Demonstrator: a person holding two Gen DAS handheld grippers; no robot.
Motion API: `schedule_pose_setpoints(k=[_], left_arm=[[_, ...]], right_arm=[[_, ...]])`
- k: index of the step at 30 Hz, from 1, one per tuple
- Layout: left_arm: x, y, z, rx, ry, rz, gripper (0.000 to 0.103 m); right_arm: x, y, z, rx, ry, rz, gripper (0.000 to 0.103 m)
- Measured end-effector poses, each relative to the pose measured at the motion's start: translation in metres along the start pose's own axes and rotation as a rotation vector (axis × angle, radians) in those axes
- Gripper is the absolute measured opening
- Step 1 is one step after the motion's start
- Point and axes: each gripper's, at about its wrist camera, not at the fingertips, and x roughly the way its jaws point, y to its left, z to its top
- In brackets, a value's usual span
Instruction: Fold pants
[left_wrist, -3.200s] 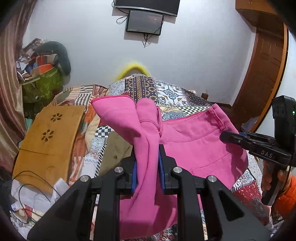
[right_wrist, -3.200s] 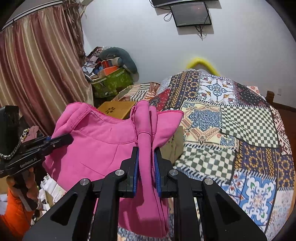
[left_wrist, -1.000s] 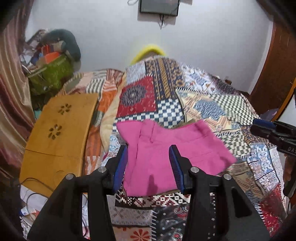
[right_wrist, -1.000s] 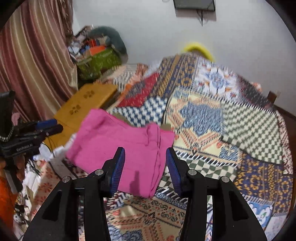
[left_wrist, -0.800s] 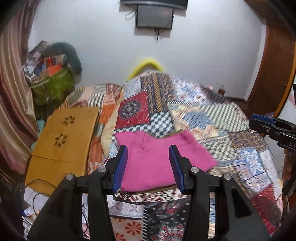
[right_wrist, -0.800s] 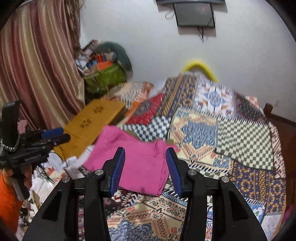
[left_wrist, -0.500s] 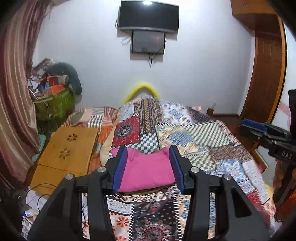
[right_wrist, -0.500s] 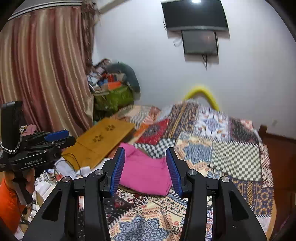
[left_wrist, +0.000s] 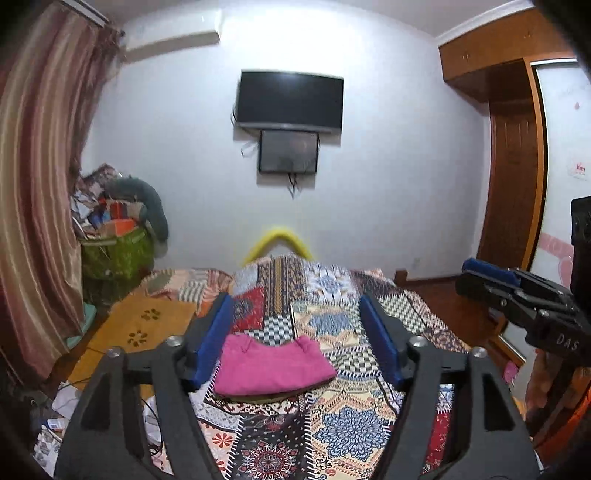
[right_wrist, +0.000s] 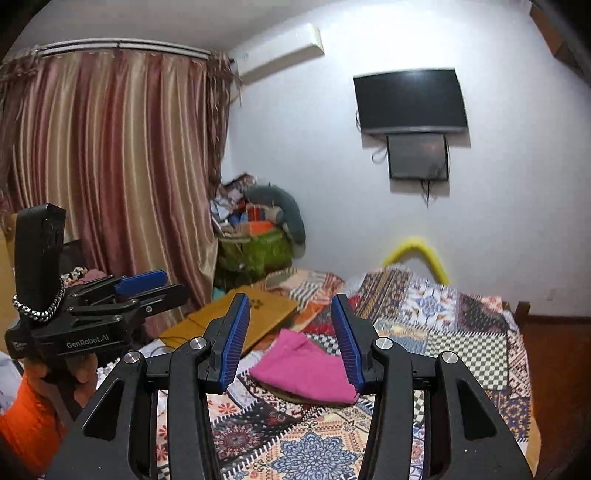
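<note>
The pink pants (left_wrist: 271, 365) lie folded in a flat rectangle on the patchwork bedspread (left_wrist: 340, 424), near its left edge. They also show in the right wrist view (right_wrist: 304, 369). My left gripper (left_wrist: 297, 341) is open and empty, held well back from the pants and above them. My right gripper (right_wrist: 291, 341) is open and empty too, equally far back. Each gripper shows from the side in the other's view: the right one (left_wrist: 517, 295) and the left one (right_wrist: 147, 288).
A wooden lap table (left_wrist: 142, 325) lies left of the bed, with cables and papers on the floor (left_wrist: 66, 406) by it. A green basket of clutter (left_wrist: 114, 254) stands in the far left corner by the curtain (right_wrist: 110, 184). A television (left_wrist: 290, 101) hangs on the far wall.
Both grippers let go of the pants, which now lie folded on the bed. Both grippers have since pulled back and tilted up, so the pants look smaller and more of the wall shows.
</note>
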Motion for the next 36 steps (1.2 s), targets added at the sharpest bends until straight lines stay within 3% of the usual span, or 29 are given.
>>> schedule_pose_setpoints(k=[6, 10, 13, 16, 20, 36], left_arm=[[-0.038, -0.022, -0.005, 0.072, -0.092, 0.056, 0.093], [-0.047, -0.027, -0.007, 0.071, -0.105, 0.039, 0.096], [-0.054, -0.026, -0.009, 0.048, -0.114, 0.024, 0.098], [-0.059, -0.024, -0.01, 0.023, -0.12, 0.016, 0.098], [-0.061, -0.023, -0.011, 0.006, -0.123, 0.015, 0.1], [-0.053, -0.022, -0.018, 0.005, -0.112, 0.024, 0.101]], right_arm=[[-0.02, 0.012, -0.001, -0.02, -0.054, -0.014, 0.061], [-0.029, 0.015, -0.005, -0.007, -0.073, -0.031, 0.07], [-0.033, 0.016, -0.009, 0.003, -0.081, -0.048, 0.082], [-0.038, 0.018, -0.01, -0.002, -0.086, -0.071, 0.086], [-0.042, 0.02, -0.013, 0.002, -0.099, -0.092, 0.103], [-0.046, 0.02, -0.015, 0.005, -0.098, -0.109, 0.103]])
